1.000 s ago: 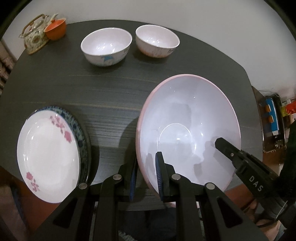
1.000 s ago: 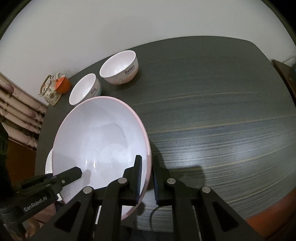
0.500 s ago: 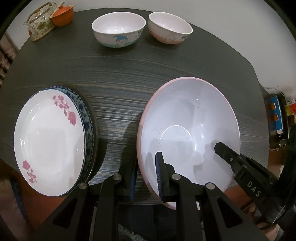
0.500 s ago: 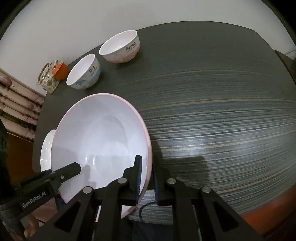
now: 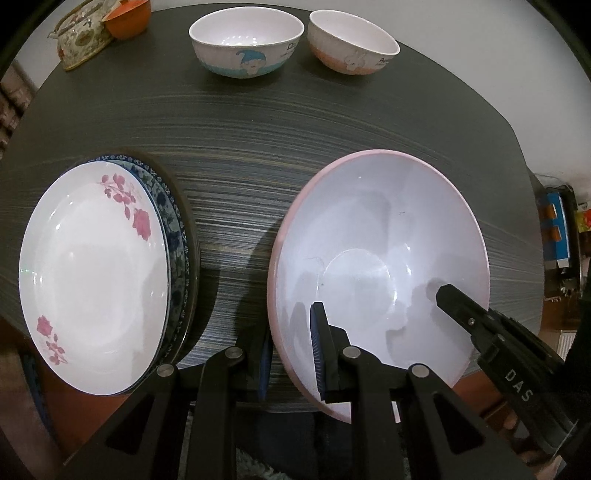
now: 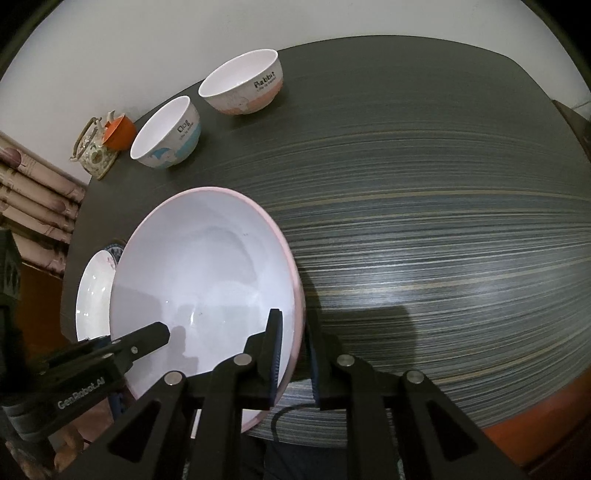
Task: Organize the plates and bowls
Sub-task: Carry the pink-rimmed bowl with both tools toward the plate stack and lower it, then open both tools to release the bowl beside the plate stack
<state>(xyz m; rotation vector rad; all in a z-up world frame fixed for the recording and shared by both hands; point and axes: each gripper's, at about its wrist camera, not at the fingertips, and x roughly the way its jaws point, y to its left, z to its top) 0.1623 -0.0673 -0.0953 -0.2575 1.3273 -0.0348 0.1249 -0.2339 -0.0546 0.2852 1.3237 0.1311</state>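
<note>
A large white bowl with a pink rim [image 5: 369,229] sits low over the dark table [image 5: 258,129], between both grippers. My left gripper [image 5: 291,354] is shut on the bowl's left rim, one pad inside and one outside. My right gripper [image 6: 294,360] straddles the opposite rim of the bowl [image 6: 199,266]. Its jaws are opening, and small gaps show beside the rim. A stack of plates [image 5: 92,266], topped by a white plate with pink flowers, lies to the left. Two small bowls [image 5: 245,37] [image 5: 351,40] stand at the far edge.
A patterned teapot [image 5: 81,40] and an orange cup [image 5: 127,18] stand at the far left corner. The table [image 6: 443,221] stretches wide to the right of the big bowl. Its front edge lies just under both grippers. Clutter stands off the table at the right.
Both grippers have sunk toward the table with the big bowl. The right gripper's jaws now stand slightly wider around the rim.
</note>
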